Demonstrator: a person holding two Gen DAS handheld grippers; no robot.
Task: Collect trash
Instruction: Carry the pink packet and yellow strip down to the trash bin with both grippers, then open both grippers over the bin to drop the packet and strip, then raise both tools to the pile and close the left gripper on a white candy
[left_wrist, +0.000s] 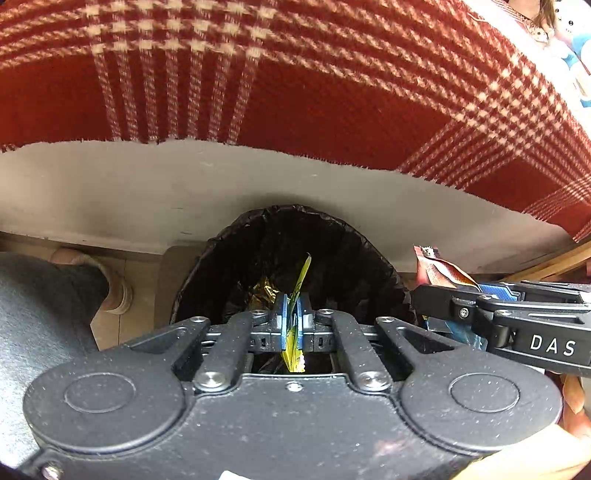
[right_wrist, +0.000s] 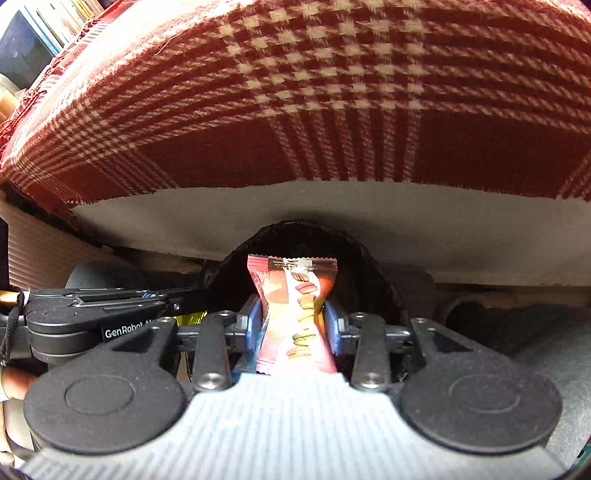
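Note:
A bin lined with a black bag (left_wrist: 332, 243) stands on the floor under the table edge, with gold foil trash (left_wrist: 263, 295) inside it. My left gripper (left_wrist: 293, 314) is shut on a thin yellow wrapper (left_wrist: 301, 280), edge-on above the bin mouth. My right gripper (right_wrist: 293, 321) is shut on a pink macaron wrapper (right_wrist: 295, 295), pinched at its waist over the same bin (right_wrist: 373, 266). In the left wrist view the right gripper (left_wrist: 439, 295) comes in from the right with that wrapper (left_wrist: 439, 271) sticking up. The left gripper's arm (right_wrist: 110, 306) shows at the left of the right wrist view.
A table with a red and cream checked cloth (left_wrist: 295, 92) and a pale edge (left_wrist: 184, 192) hangs over the far side of the bin. A person's foot in a slipper (left_wrist: 107, 284) and a grey trouser leg (left_wrist: 33, 314) are at the left on the wooden floor.

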